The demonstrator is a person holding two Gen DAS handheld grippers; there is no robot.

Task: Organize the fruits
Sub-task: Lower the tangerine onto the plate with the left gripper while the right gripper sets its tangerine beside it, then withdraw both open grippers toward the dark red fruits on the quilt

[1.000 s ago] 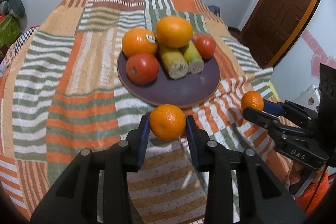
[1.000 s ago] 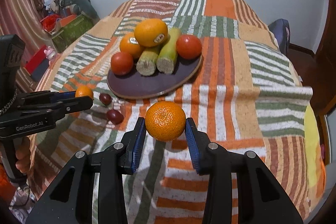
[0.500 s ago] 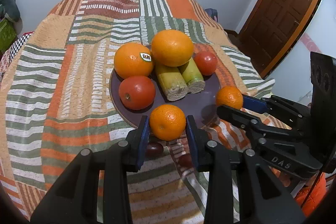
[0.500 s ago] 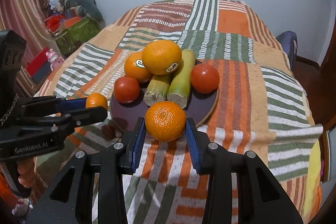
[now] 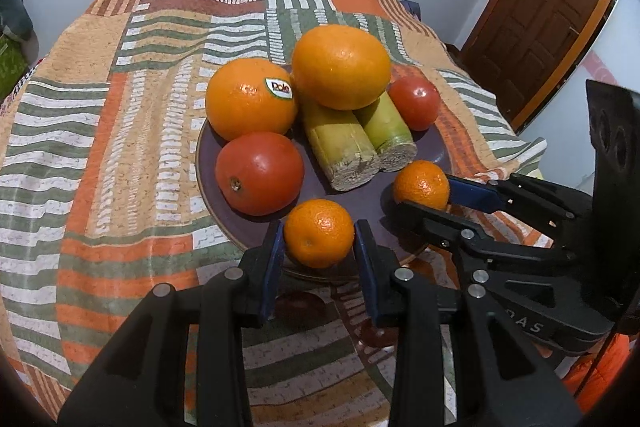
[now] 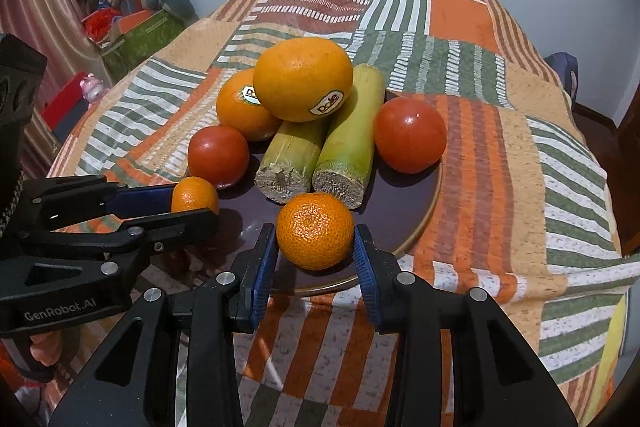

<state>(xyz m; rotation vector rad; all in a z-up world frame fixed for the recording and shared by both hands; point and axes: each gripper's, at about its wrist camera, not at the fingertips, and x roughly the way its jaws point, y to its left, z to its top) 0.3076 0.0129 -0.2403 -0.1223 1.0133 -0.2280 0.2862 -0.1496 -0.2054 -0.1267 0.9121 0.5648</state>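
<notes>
My left gripper [image 5: 319, 245] is shut on a small mandarin [image 5: 319, 233] over the near rim of the dark purple plate [image 5: 348, 197]. My right gripper [image 6: 315, 247] is shut on another mandarin [image 6: 315, 230] over the plate's [image 6: 404, 211] front part; it also shows in the left wrist view [image 5: 422, 185]. The left gripper's mandarin shows in the right wrist view [image 6: 195, 195]. The plate holds two big oranges [image 5: 250, 105] [image 5: 340, 67], two tomatoes [image 5: 260, 173] [image 5: 414, 103] and two sugarcane pieces [image 5: 340, 151].
The plate sits on a striped patchwork cloth [image 5: 120, 147] over a round table. Two small dark red fruits [image 5: 298, 301] lie on the cloth under the grippers. A brown door [image 5: 544, 15] stands right. Boxes and clutter [image 6: 136, 27] lie beyond the table's left.
Both grippers have moved forward with their mandarins, from over the cloth to over the plate's near part. The two grippers now stand close together.
</notes>
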